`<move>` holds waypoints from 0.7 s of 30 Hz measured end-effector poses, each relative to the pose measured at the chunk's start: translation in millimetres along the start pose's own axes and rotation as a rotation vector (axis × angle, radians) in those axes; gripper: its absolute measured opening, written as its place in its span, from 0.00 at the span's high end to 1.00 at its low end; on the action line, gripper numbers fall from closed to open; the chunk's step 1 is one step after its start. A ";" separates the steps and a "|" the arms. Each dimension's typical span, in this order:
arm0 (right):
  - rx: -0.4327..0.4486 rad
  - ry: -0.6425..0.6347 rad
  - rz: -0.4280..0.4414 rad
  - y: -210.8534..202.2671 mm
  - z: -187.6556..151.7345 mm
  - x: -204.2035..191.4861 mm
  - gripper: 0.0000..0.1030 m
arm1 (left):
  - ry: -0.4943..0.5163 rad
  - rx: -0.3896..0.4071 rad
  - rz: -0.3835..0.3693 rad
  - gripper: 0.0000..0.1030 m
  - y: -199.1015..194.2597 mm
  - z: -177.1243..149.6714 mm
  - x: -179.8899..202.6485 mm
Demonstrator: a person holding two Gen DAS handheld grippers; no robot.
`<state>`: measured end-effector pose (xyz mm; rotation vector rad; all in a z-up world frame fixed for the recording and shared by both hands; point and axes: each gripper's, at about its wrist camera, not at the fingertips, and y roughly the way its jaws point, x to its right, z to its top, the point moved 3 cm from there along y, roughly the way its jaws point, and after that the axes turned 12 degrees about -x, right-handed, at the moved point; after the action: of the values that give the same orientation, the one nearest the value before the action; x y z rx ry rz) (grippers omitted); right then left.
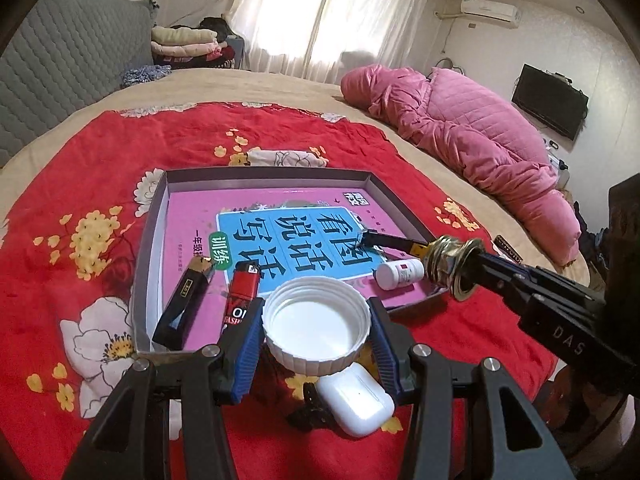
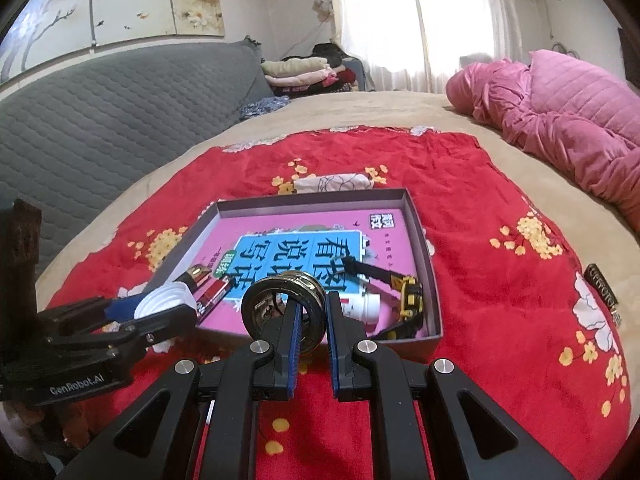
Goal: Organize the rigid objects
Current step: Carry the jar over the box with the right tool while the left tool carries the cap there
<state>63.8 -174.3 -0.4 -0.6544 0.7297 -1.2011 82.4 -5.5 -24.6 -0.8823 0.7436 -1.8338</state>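
My left gripper (image 1: 316, 334) is shut on a white ribbed plastic lid (image 1: 316, 316), held open side up over the near edge of a shallow grey box (image 1: 152, 240). My right gripper (image 2: 312, 320) is shut on a brass-coloured metal ring (image 2: 280, 306), which hangs just before the box's near right corner. In the box, on a pink book (image 1: 192, 208), lie a black-and-gold stick (image 1: 186, 300), a red lighter (image 1: 242, 290), a small white bottle (image 1: 400, 274) and a yellow toy excavator (image 2: 408, 300). A white earbud case (image 1: 356, 404) lies on the cloth under the lid.
The box sits on a red flowered cloth (image 2: 480, 208) spread over a beige bed. A pink quilted jacket (image 1: 460, 128) lies at the far right. A small dark packet (image 2: 602, 282) rests near the cloth's right edge. A grey padded headboard (image 2: 100, 112) stands at the left.
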 end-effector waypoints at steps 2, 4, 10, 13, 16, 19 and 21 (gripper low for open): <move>0.008 -0.005 -0.004 -0.4 4.3 -1.9 0.89 | -0.004 0.002 0.001 0.52 1.6 2.6 -0.9; 0.016 -0.010 -0.005 -0.5 8.6 -3.5 0.89 | -0.004 0.008 0.004 0.51 2.6 5.9 -0.8; 0.039 -0.007 -0.006 -2.1 24.6 -5.8 0.89 | 0.002 0.019 0.010 0.51 9.3 14.1 0.9; 0.061 -0.014 -0.008 -5.7 32.8 -7.4 0.89 | 0.009 0.020 0.023 0.51 14.4 14.8 1.3; 0.066 -0.011 -0.006 -5.1 37.5 -8.1 0.89 | 0.014 0.016 0.029 0.52 18.4 14.6 0.7; 0.062 -0.014 -0.007 -1.6 40.0 -7.9 0.89 | 0.022 0.015 0.035 0.51 21.5 15.9 1.1; 0.057 -0.011 -0.007 1.7 39.9 -7.8 0.89 | 0.020 0.005 0.036 0.51 26.3 16.7 -0.2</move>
<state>94.8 -163.8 23.8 -0.6167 0.6821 -1.2194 108.9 -17.2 -36.1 -0.8434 0.7628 -1.8149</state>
